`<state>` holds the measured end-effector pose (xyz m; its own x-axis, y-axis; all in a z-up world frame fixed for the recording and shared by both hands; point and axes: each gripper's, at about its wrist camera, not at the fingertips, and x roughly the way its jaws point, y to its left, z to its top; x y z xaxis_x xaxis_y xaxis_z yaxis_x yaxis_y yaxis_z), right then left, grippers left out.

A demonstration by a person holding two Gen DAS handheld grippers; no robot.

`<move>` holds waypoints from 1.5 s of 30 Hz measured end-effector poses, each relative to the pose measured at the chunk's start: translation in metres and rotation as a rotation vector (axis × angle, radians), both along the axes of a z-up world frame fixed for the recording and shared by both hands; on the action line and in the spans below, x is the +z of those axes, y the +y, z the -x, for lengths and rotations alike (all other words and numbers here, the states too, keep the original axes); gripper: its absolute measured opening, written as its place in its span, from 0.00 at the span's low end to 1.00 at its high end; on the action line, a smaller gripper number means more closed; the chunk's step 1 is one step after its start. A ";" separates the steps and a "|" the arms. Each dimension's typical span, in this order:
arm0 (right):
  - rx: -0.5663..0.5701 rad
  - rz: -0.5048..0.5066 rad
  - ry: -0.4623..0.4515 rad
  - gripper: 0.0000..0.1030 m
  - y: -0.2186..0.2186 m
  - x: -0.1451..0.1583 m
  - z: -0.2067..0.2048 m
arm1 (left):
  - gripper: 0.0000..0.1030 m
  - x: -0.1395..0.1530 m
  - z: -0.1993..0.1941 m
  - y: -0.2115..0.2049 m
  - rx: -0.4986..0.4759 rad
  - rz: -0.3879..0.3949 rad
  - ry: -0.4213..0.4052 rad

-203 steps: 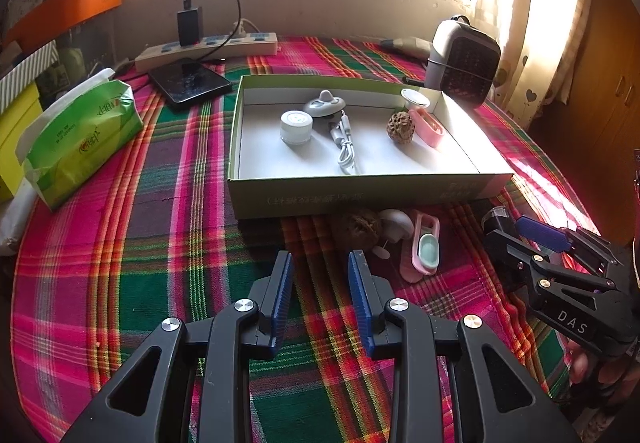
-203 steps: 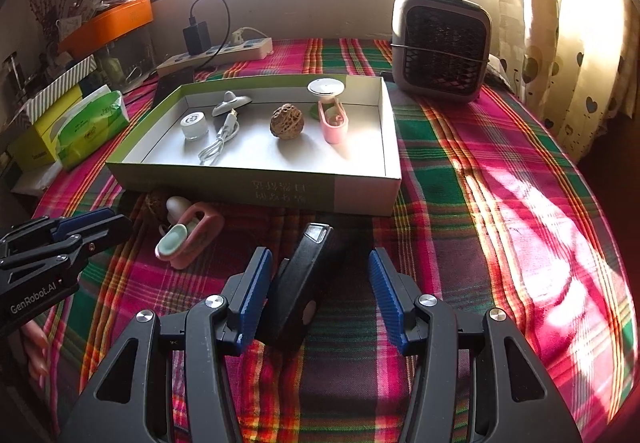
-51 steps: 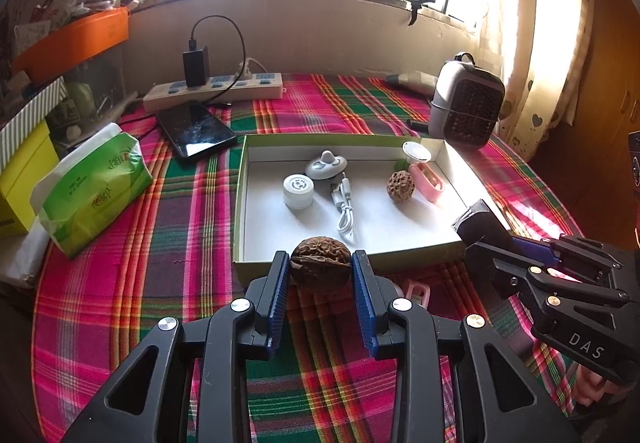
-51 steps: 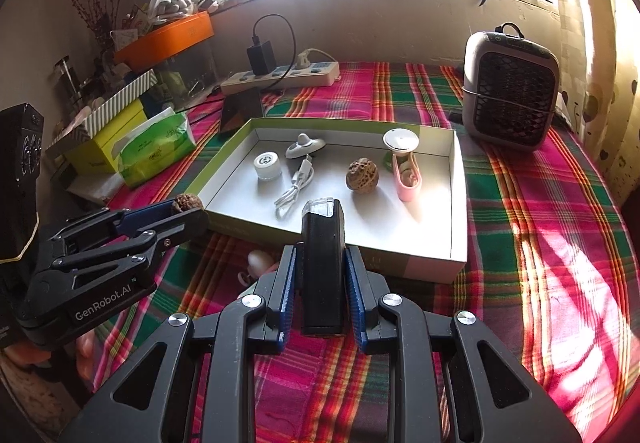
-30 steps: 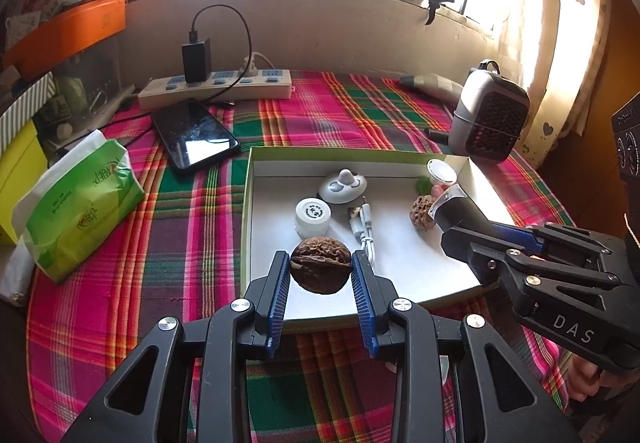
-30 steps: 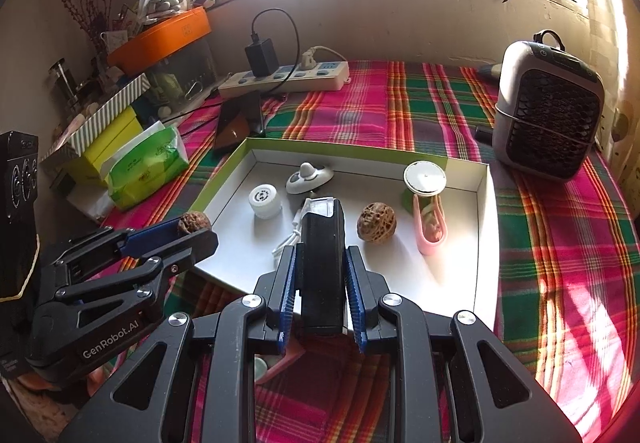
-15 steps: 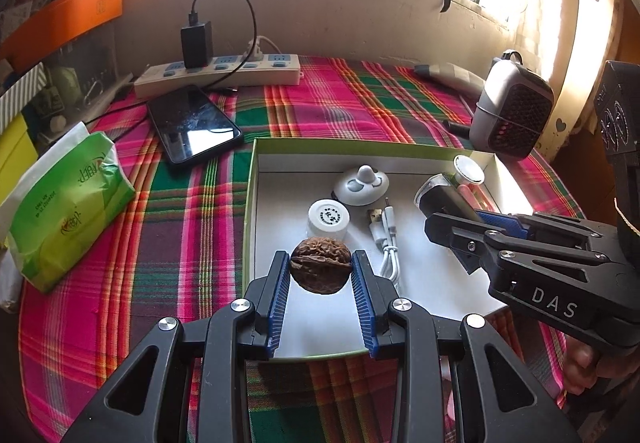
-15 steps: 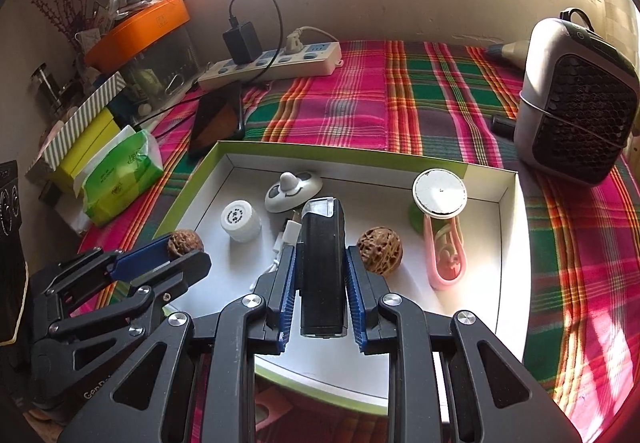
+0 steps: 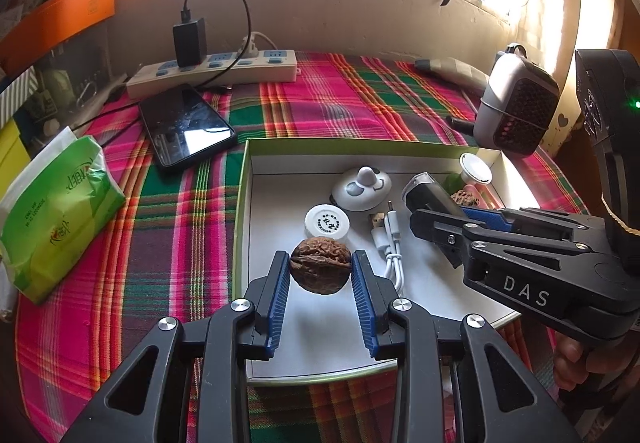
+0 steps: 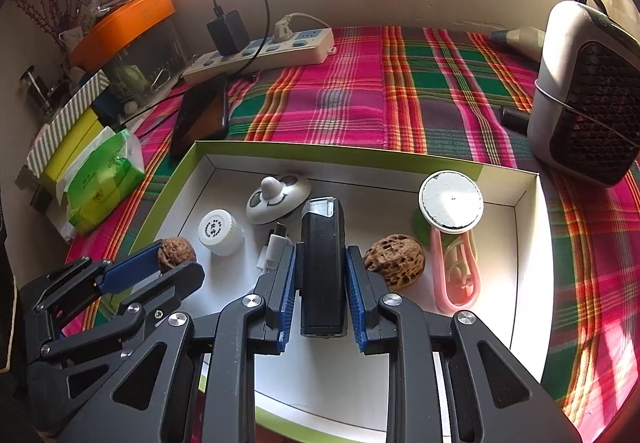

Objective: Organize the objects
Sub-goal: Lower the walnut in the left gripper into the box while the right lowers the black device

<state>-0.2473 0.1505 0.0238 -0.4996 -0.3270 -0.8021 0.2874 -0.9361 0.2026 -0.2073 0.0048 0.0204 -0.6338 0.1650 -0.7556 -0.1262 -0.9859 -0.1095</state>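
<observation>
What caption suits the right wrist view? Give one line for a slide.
Right tongs grip a black device over the tray; left tongs bring a walnut.

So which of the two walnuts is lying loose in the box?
The pitted walnut beside the pink clip lies on the box floor; the smoother-ridged walnut is clamped in the left gripper.

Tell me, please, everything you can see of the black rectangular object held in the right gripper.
The black rectangular object is a slim, matte block, plastic by the look of it, with a clear, glassy cap at its far end and small marks on its near end face. The right gripper is shut on it, blue pads pressing its two long sides, far end pointing away. It hangs over the white floor of the green-edged box, above the white cable and beside a walnut; whether it touches either is unclear.
</observation>
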 end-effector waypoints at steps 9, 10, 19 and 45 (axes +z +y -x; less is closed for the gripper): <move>0.006 -0.012 0.005 0.24 -0.004 -0.002 0.007 | 0.29 -0.004 0.004 0.008 -0.007 0.028 -0.005; 0.007 -0.015 0.007 0.24 -0.005 -0.002 0.008 | 0.28 -0.004 0.005 0.008 -0.007 0.028 -0.007; 0.008 -0.012 0.013 0.24 -0.007 -0.003 0.009 | 0.29 -0.005 0.005 0.010 -0.009 0.038 -0.007; 0.001 -0.011 0.021 0.24 -0.008 -0.002 0.006 | 0.29 -0.004 0.004 0.008 -0.010 0.046 -0.009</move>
<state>-0.2536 0.1429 0.0221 -0.5162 -0.3184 -0.7951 0.2924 -0.9381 0.1858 -0.2115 0.0129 0.0160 -0.6252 0.1364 -0.7685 -0.1353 -0.9886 -0.0654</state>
